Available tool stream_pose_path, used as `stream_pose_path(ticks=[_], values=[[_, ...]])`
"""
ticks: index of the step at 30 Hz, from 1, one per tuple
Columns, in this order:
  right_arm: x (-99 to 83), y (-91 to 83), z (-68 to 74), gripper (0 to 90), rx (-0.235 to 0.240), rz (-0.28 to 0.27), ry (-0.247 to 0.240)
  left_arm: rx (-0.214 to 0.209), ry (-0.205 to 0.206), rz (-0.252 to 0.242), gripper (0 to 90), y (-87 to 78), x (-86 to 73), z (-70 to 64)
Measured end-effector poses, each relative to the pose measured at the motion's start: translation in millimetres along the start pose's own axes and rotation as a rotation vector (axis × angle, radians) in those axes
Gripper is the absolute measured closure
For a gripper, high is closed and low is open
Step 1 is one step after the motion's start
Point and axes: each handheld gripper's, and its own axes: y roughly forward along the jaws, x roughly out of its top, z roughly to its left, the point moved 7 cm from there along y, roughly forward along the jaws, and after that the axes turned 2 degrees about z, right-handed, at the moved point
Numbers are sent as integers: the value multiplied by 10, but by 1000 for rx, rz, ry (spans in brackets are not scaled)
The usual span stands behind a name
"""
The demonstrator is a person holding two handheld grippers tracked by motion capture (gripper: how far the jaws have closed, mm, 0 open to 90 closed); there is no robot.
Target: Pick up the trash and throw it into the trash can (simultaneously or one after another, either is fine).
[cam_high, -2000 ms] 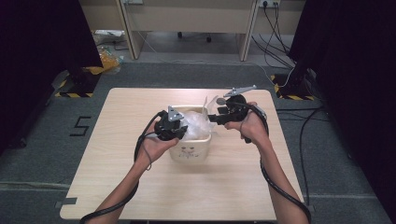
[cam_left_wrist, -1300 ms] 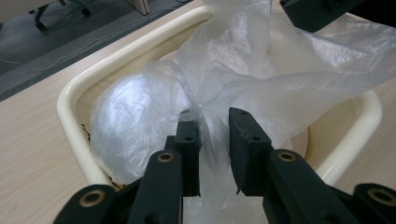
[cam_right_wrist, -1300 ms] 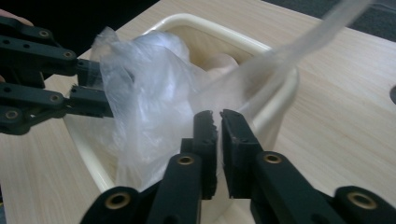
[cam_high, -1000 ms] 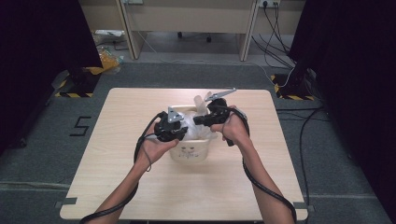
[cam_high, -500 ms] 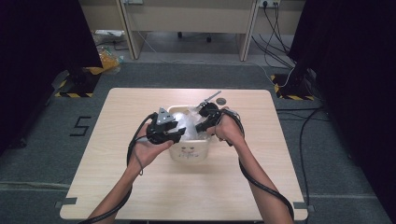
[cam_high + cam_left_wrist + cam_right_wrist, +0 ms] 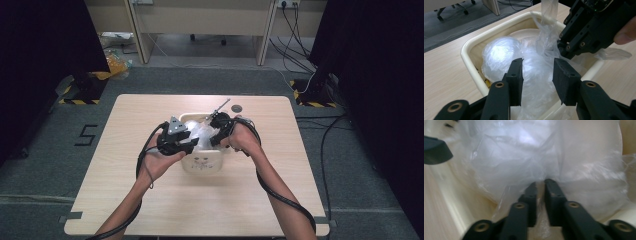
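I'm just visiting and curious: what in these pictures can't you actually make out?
- What the plastic bag holds: cloudy film and glare hide it, left gripper view.
- The tub floor: the bag covers it.
- Print on the tub's front: too small, high view.
- Whether the right gripper fingers pinch film: blurred, right gripper view.
- Dark round thing on the table: too small.

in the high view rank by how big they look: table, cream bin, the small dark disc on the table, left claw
1. table
2. cream bin, though the hands and the plastic bag cover much of it
3. left claw, its black body not much smaller than the bin
4. small dark disc
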Motion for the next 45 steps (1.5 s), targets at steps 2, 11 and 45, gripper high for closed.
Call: stream_pose_path(ticks=[2,11,45], values=[[14,-33,11,666,7,-46,-2,-3,-3,-4,595,-36,-6,2],[45,-451,-10,563,-4,-224,2,-2,-24,-40,558,-200,-36,43],[-1103,-872,-544,405,-107,-473,234,18,-168,-17,185,-598,-770,177]])
